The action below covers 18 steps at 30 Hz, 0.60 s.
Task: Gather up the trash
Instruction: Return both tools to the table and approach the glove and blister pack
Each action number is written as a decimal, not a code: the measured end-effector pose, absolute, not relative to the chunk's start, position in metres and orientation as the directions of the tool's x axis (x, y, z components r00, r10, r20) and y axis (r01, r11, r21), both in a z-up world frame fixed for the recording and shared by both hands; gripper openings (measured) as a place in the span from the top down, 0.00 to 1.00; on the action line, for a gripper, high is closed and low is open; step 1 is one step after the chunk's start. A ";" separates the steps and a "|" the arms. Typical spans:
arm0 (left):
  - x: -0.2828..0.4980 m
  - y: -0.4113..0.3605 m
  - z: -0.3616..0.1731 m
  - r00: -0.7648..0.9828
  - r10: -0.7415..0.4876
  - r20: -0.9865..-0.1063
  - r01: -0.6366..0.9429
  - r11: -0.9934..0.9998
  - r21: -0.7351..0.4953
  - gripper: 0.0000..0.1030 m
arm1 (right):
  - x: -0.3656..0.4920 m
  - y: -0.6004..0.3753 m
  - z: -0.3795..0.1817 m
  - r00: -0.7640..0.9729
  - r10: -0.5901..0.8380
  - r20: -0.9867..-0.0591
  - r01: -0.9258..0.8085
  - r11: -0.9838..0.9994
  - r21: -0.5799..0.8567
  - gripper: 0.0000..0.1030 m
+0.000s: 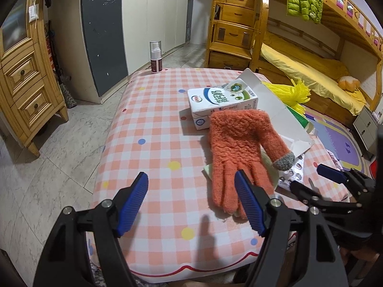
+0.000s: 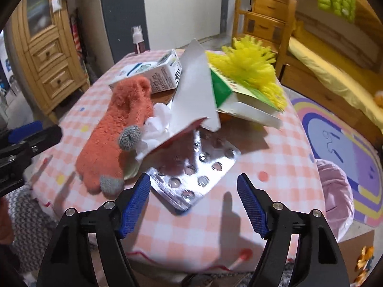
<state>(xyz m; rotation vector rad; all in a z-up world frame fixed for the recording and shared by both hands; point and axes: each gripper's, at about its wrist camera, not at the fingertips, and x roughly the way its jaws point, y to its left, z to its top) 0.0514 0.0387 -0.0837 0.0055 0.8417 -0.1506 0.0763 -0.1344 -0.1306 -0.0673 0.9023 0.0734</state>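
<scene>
The right gripper [image 2: 193, 199] hovers with fingers apart over the empty pill blister [image 2: 194, 169] on the checked tabletop [image 2: 263, 143], nothing gripped. The left gripper [image 1: 191, 203] waits, fingers apart, beside the orange glove [image 1: 235, 148]. The pickup is just starting: next, lower and close on the blister's near edge.

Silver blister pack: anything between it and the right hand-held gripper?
Nothing visible. The silver foil blister pack lies just ahead of the open right hand-held gripper, near corner bare. Its far end is tucked under the white cardboard flap, which may drag. The orange knit glove lies beside it.
</scene>
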 end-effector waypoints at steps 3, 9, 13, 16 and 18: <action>0.052 0.044 -0.085 0.656 -0.127 -0.744 0.124 0.990 -0.059 0.29 | 0.084 -0.132 -0.134 0.624 0.012 -0.782 -0.042 0.999 -0.018 0.27; 0.053 0.046 -0.086 0.654 -0.125 -0.746 0.118 0.991 -0.063 0.29 | 0.096 -0.131 -0.138 0.630 -0.014 -0.777 0.010 1.000 -0.010 0.23; 0.053 0.046 -0.087 0.652 -0.128 -0.747 0.122 0.991 -0.063 0.29 | 0.096 -0.123 -0.145 0.619 -0.063 -0.783 0.002 0.997 -0.079 0.19; 0.053 0.045 -0.090 0.647 -0.134 -0.751 0.130 0.989 -0.065 0.29 | 0.089 -0.128 -0.142 0.610 -0.098 -0.786 -0.007 0.992 -0.129 0.19; 0.051 0.042 -0.091 0.644 -0.138 -0.752 0.137 0.989 -0.064 0.29 | 0.082 -0.138 -0.143 0.600 -0.086 -0.796 -0.004 0.994 -0.110 0.20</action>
